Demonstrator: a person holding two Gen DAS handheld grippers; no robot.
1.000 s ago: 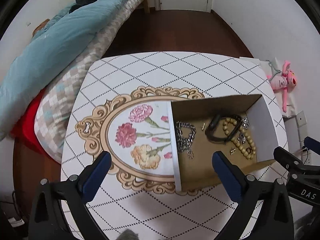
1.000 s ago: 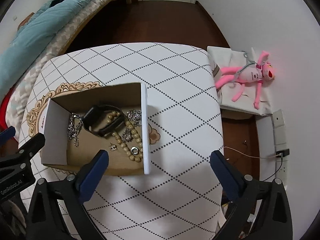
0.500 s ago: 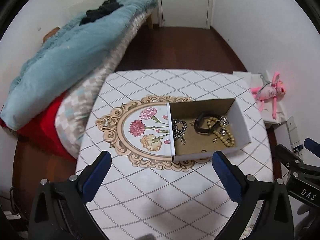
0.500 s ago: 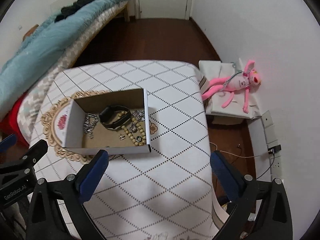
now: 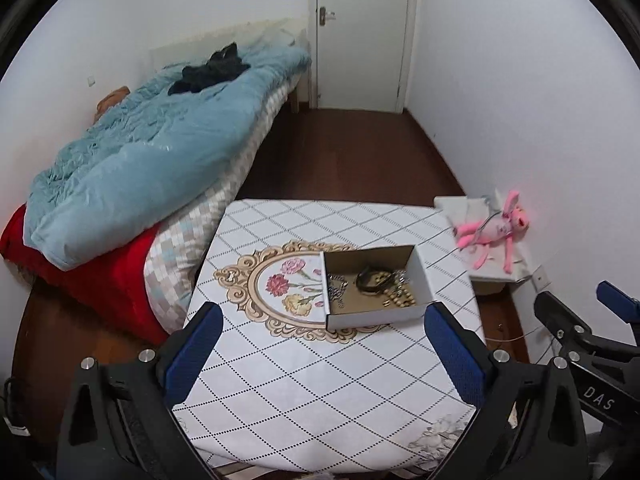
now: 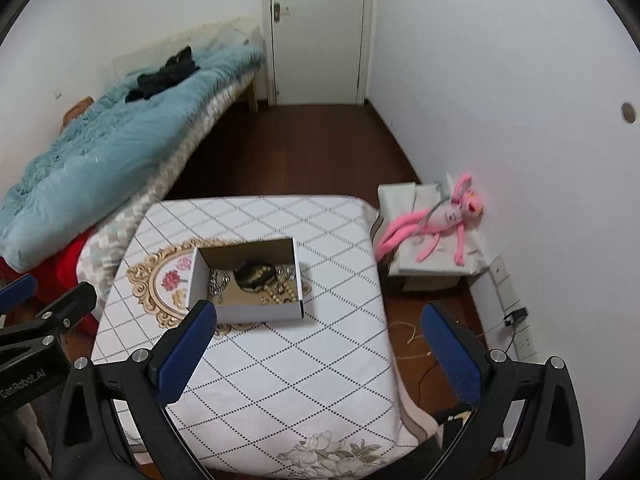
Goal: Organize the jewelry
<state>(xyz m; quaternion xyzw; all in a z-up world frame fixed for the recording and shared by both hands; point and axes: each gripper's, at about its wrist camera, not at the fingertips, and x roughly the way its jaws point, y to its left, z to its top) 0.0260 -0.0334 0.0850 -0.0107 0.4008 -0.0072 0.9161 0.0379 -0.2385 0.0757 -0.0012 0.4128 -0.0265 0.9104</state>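
A white cardboard box (image 5: pixel 421 276) (image 6: pixel 260 313) stands on the patterned table (image 5: pixel 304 380) (image 6: pixel 280 372). Inside it lie a silver chain (image 5: pixel 337 286) (image 6: pixel 217 282), a black band (image 5: pixel 372 278) (image 6: pixel 250 274) and wooden beads (image 5: pixel 402 298) (image 6: pixel 280 292). My left gripper (image 5: pixel 322 354) is open and empty, held well back above the near part of the table. My right gripper (image 6: pixel 316 350) is open and empty, likewise pulled back from the box.
A bed with a blue quilt (image 5: pixel 152 152) (image 6: pixel 100 152) lies left of the table. A pink plush toy (image 5: pixel 494 232) (image 6: pixel 436 220) lies on a white box at the right wall. A door (image 5: pixel 360 32) stands at the back. Cables and wall sockets (image 6: pixel 516 316) are at the right.
Both grippers have drawn up and back from the box, so the whole table and room now show. The jewelry in the box has not moved.
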